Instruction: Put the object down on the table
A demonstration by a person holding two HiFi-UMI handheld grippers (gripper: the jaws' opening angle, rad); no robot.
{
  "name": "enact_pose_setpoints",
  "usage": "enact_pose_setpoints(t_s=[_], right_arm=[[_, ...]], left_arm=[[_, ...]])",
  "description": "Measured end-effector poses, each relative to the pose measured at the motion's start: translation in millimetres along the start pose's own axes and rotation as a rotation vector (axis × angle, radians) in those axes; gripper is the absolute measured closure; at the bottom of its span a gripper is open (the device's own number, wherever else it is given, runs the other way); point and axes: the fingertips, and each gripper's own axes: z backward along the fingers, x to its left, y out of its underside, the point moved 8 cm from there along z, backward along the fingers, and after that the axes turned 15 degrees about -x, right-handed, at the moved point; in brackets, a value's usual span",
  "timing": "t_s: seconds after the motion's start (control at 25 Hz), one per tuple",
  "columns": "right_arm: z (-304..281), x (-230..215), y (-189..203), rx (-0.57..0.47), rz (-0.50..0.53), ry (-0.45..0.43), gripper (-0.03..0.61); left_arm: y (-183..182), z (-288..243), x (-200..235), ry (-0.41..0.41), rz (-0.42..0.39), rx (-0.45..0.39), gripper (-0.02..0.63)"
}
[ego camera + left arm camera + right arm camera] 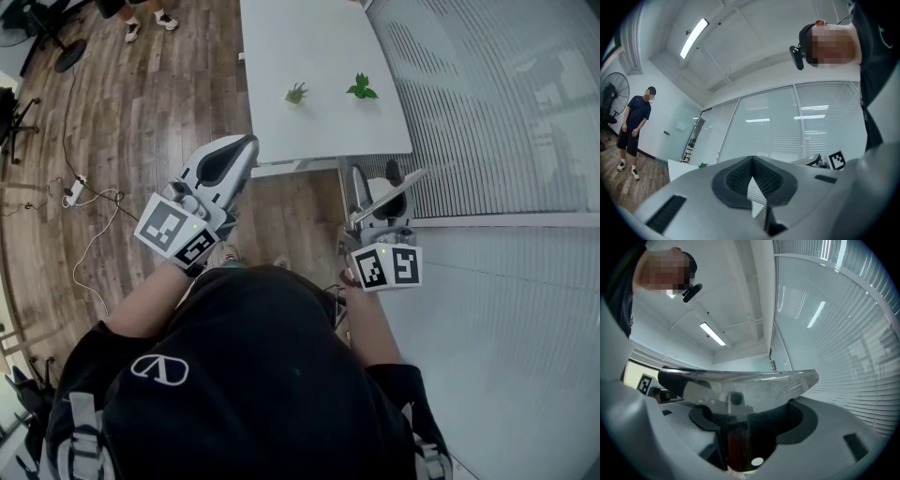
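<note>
Fingers (pixel 776 420): right gripper (pixel 746 427) clamped on metal blade (pixel 754 379) | left gripper (pixel 752 161) closed, empty

Left gripper (pixel 246 145) at centre-left of frame, bare forearm trailing to lower left; jaws together, nothing between. Right gripper (pixel 373 180) at centre-right; jaws clamped on a metal blade (pixel 407 185). Both point toward top of frame.

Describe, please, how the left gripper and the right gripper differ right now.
The left gripper has its jaws together on nothing; the right gripper is shut on a metal-bladed tool. The left gripper slants toward the white table; the right gripper points straight ahead. Both are short of the table's near edge.
</note>
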Motion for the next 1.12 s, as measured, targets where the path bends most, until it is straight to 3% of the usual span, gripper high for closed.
enact_pose_setpoints(t_s=[0.4, 0.76, 1.12], right_arm=[[-7, 6, 6, -0.003, 0.013, -0.005, 0.262], [-37, 28, 18, -0.015, 0.075, -0.009, 0.264], [-115, -13, 41, -0.031, 0.077, -0.066, 0.264]], left_arm=[[-6, 4, 12, 0.008, -0.03, -0.003, 0.609], [-10, 14, 58, 0.019, -0.022, -0.023, 0.609], [13, -32, 105, -0.031, -0.044, -0.019, 0.609]])
